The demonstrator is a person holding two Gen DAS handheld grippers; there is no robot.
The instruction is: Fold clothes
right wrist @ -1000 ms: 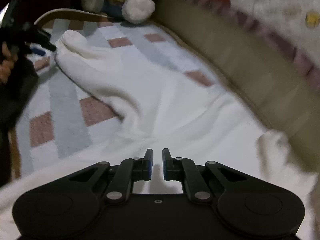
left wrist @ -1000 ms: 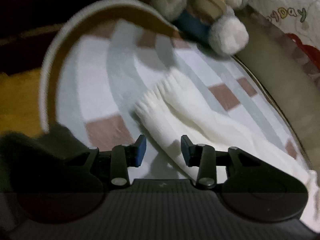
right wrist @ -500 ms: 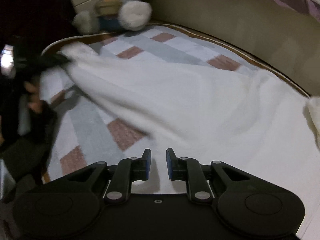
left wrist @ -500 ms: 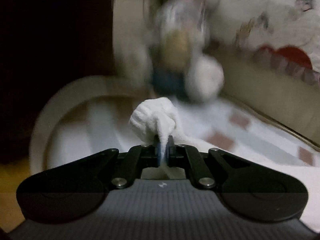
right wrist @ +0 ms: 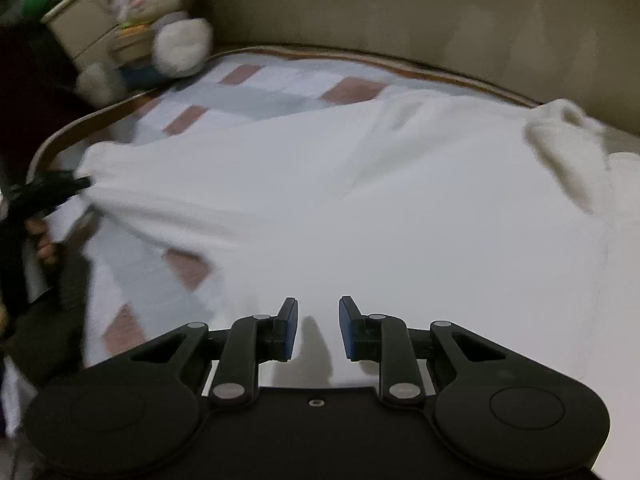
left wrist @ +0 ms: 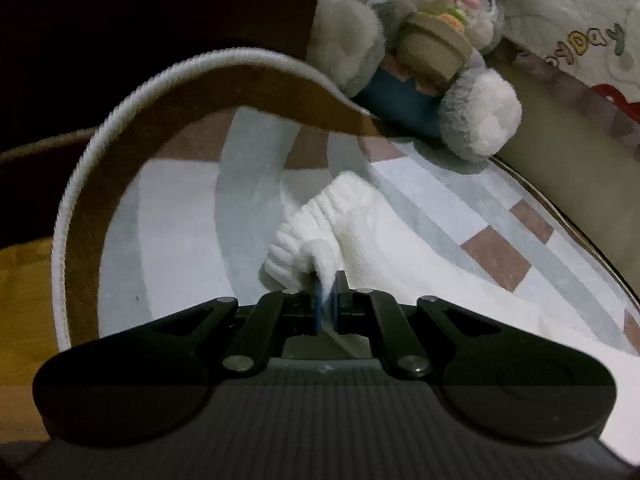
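Left gripper was clamped on the ribbed cuff of the white sweater. The sleeve ran straight ahead of the jaws, the body spread right of them. Right gripper was opening, nothing between its pads, directly over the sweater body. Stuffed rabbit sat beyond on the checked blanket, clear of the fold path I'd expect.

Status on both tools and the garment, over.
Left tool shut on cuff. Right tool opening, empty, over white garment. Plush at rug edge, clear.
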